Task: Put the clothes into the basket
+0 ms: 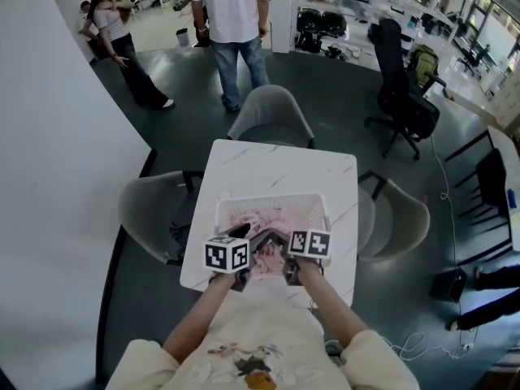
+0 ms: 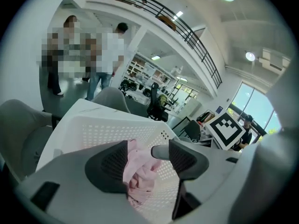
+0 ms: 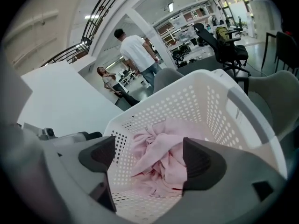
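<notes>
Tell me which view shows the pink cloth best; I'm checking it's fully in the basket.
The right gripper view: the cloth lies crumpled on the basket floor, mostly visible. The left gripper view shows only part of it; the head view shows just a pink patch.

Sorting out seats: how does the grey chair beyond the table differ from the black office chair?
The grey chair is low-backed; the black office chair is tall-backed. The grey chair sits against the table; the black office chair stands apart on open floor. Nobody sits in either.
</notes>
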`<control>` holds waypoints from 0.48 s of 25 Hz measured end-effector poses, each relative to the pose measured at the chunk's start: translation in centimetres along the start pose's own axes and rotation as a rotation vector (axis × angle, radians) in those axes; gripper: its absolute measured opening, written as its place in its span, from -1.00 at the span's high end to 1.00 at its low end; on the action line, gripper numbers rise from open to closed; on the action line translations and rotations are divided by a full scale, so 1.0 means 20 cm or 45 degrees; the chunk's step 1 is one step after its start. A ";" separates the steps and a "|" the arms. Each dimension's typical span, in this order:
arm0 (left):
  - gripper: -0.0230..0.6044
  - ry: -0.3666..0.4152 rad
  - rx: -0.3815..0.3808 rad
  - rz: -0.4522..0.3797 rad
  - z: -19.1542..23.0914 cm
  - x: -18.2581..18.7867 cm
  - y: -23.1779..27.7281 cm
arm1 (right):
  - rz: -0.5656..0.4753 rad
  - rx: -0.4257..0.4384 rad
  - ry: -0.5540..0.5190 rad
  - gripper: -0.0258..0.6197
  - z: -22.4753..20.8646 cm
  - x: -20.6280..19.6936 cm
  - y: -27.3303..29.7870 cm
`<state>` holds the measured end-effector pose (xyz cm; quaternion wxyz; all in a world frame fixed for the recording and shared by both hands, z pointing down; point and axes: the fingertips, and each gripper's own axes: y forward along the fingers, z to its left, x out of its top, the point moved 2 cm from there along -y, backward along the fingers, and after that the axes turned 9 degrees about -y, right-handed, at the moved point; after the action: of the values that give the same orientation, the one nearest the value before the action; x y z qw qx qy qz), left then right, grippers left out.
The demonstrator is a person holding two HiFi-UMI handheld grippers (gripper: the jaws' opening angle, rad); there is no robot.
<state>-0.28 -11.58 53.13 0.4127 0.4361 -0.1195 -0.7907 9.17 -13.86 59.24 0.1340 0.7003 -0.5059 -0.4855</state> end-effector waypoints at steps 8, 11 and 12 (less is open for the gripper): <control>0.05 0.044 -0.033 -0.153 -0.11 0.06 -0.18 | -0.172 0.051 -0.002 -0.48 0.11 0.07 -0.15; 0.06 0.078 -0.038 -0.203 -0.16 0.10 -0.24 | -0.301 0.038 -0.078 -0.30 0.18 0.14 -0.26; 0.06 0.089 -0.040 -0.219 -0.17 0.11 -0.26 | -0.340 0.037 -0.100 -0.17 0.20 0.17 -0.29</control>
<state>-1.04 -9.42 46.96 0.3540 0.4656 -0.0546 -0.8093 9.37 -12.85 51.40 0.0379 0.7437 -0.4200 -0.5187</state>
